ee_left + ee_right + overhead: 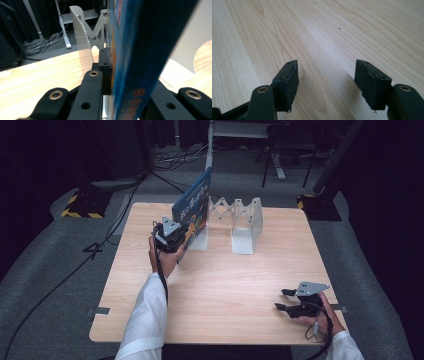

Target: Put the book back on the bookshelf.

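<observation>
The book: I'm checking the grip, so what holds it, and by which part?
The left tool is shut on the book at its lower near edge. The right tool is open, holding nothing.

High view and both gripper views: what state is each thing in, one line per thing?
Book: upright on its edge, leaning slightly, clamped near its lower corner, beside the rack's left panel.
Left tongs: shut on the book, one jaw on each cover.
Right tongs: open, nothing between the jaws, low over bare wood.
Expanding rack: standing, stretched open, no book in its slots.
Table: level.
</observation>
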